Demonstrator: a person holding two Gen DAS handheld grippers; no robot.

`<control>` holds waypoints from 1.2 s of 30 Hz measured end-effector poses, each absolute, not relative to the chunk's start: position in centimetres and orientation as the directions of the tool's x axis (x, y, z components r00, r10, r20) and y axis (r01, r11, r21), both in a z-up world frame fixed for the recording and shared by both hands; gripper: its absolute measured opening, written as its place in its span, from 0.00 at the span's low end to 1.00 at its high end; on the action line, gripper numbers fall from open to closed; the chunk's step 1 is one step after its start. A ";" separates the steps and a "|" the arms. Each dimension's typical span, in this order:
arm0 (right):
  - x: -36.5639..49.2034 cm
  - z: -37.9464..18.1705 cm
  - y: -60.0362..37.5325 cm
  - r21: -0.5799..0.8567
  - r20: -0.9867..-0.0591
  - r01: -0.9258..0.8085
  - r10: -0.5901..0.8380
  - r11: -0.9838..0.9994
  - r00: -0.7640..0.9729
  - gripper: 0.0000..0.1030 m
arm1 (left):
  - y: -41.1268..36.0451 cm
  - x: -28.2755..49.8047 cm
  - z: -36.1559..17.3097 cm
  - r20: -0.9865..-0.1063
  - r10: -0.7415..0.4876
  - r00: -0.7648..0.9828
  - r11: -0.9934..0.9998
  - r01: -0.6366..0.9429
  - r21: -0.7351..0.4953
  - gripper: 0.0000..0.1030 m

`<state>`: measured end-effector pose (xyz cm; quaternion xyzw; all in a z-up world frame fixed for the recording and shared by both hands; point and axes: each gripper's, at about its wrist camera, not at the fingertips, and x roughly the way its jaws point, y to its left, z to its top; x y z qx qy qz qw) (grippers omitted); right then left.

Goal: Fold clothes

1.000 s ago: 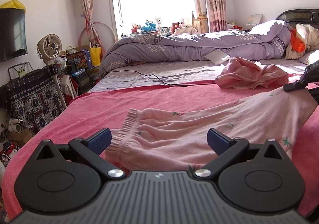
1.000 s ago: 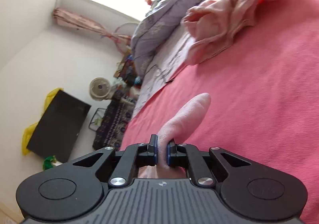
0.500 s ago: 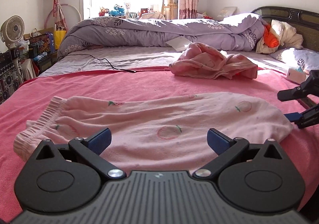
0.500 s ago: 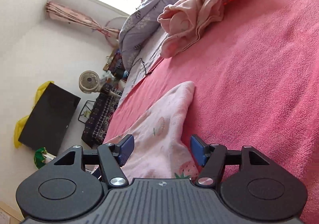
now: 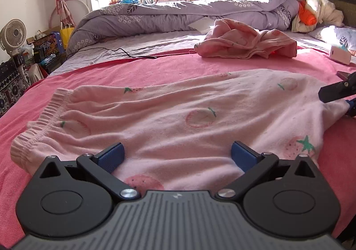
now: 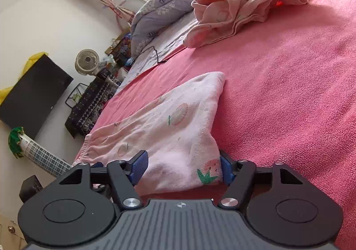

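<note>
On the nubby pink blanket, soft pink shorts with a ruffled elastic waistband lie spread flat. The left gripper hovers low over their near edge, jaws wide. The right gripper, tilted, spreads its jaws around the hem.

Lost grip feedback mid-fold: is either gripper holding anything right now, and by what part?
Nothing is held. The left gripper and right gripper both have their fingers spread open over the pink strawberry-print shorts, which lie flat on the red blanket.
</note>
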<state>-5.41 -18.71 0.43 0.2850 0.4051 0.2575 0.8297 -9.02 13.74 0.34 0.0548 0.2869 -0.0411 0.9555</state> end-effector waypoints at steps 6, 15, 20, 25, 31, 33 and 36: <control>-6.3 -0.5 -20.5 0.746 -0.508 -0.106 0.664 0.658 0.549 0.30 | 16.7 -9.1 0.8 -0.532 0.049 0.846 0.994 0.012 0.112 1.00; -6.1 -0.9 -20.6 0.781 -0.497 -0.026 0.646 0.624 0.579 0.19 | 21.3 -10.8 1.3 -0.482 0.106 0.870 0.994 -0.076 0.082 1.00; -6.0 2.7 -18.5 0.728 -0.504 -0.087 0.617 0.680 0.604 0.18 | 25.7 -13.0 2.3 -0.461 0.039 0.887 0.987 -0.106 -0.120 1.00; -4.8 6.9 -13.3 0.653 -0.522 -0.186 0.614 0.734 0.591 0.17 | 30.1 -15.1 3.4 -0.426 -0.023 0.905 0.940 -0.126 -0.318 0.99; -3.3 10.0 -0.6 0.563 -0.522 -0.422 0.701 0.711 0.486 0.17 | 36.1 -19.5 3.4 -0.409 0.062 0.911 0.878 -0.245 -0.411 0.99; -3.8 9.7 4.7 0.524 -0.534 -0.509 0.730 0.682 0.428 0.17 | 37.7 -20.9 2.9 -0.423 0.106 0.900 0.864 -0.294 -0.409 0.99; -5.2 7.6 11.4 0.495 -0.580 -0.585 0.746 0.642 0.328 0.17 | 38.7 -21.8 1.7 -0.448 0.114 0.887 0.855 -0.317 -0.410 0.99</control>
